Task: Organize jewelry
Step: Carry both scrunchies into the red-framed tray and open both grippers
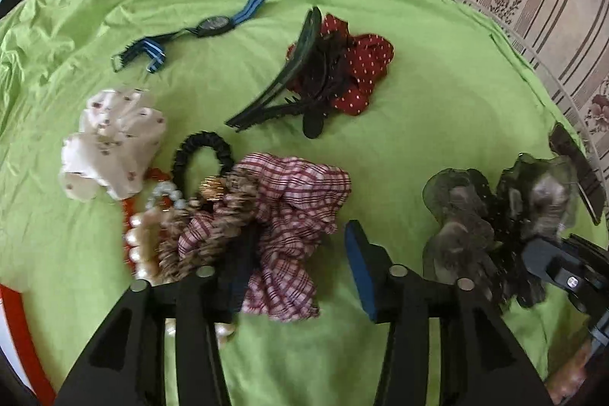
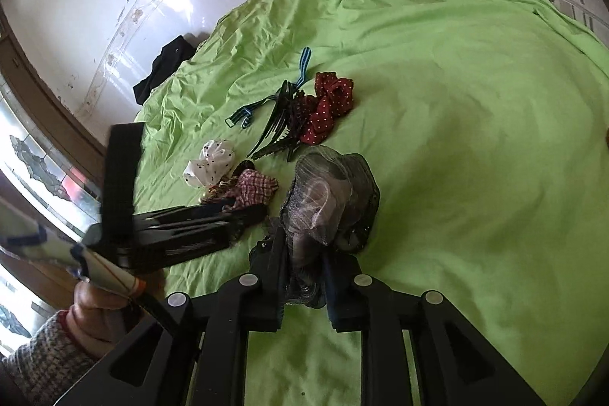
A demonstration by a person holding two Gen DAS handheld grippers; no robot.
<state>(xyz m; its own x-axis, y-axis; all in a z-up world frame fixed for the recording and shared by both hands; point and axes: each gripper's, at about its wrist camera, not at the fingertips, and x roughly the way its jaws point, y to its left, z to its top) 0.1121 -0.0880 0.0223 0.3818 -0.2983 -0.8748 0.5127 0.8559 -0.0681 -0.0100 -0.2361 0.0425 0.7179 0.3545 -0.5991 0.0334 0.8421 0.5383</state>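
- Right now the right gripper (image 2: 304, 286) has its jaws pinched on the grey sheer scrunchie (image 2: 331, 196); most of its ruffle bulges out ahead of the jaws, resting on the green sheet (image 2: 475, 139).
- Left gripper (image 1: 300, 265): jaws stand apart, nothing pressed. The plaid scrunchie (image 1: 297, 215) lies between them, leaning toward the left jaw, w/ a clear gap to the blue-padded right jaw.
- Handling, my read: both scrunchies are v. light, soft, floppy; they squash flat, so a narrow bite on bunched fabric holds fine. Sheer mesh could snag, so don't drag it.
- Pearl bracelet (image 1: 142, 238) sits just left of the left jaws, tangled w/ a leopard scrunchie (image 1: 213, 215) and black hair tie (image 1: 201, 151). Beads are hard, round, slippery; take across the strand, not 1 bead.
- Black claw clip (image 1: 289, 86), well ahead of the left jaws atop the red dotted scrunchie (image 1: 361, 71), is stiff; grab its spine, not the teeth.
- Blue-strap watch (image 1: 213, 23) lies furthest ahead; grip by the case.
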